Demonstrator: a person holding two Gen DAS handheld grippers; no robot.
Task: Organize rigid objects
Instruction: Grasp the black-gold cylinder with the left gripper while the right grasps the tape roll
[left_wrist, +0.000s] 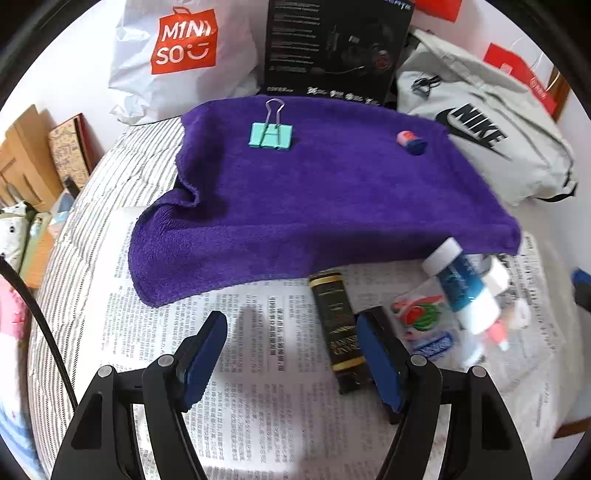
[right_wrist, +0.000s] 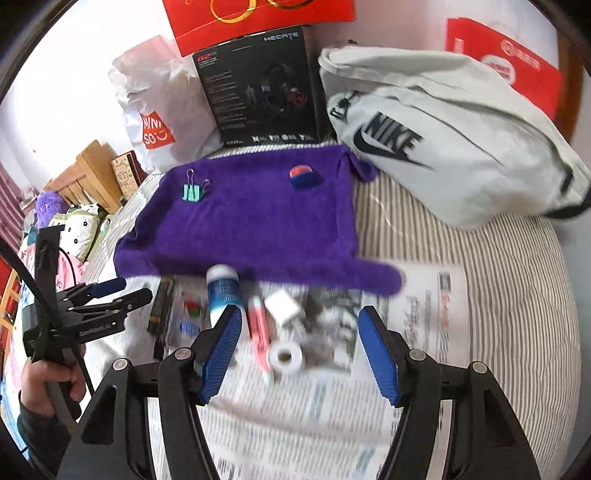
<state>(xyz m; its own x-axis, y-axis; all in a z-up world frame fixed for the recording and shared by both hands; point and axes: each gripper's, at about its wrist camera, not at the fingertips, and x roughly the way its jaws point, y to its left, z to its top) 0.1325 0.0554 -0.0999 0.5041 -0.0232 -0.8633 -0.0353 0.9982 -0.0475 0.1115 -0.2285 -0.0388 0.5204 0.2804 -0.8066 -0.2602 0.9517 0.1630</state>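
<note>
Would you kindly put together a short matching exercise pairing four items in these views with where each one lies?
Things:
1. binder clip
2. white tape roll
3. black box
4. grey Nike bag

Places:
A. on the newspaper, between the right gripper's jaws in its view
B. standing behind the purple towel
C. on the towel's far left
D. right of the towel, on the striped bedding

Pairs: 1-C, 2-A, 3-B, 4-D

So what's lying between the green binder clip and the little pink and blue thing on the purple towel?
Nothing: only bare purple towel separates the binder clip from the pink-and-blue piece, in both wrist views.
</note>
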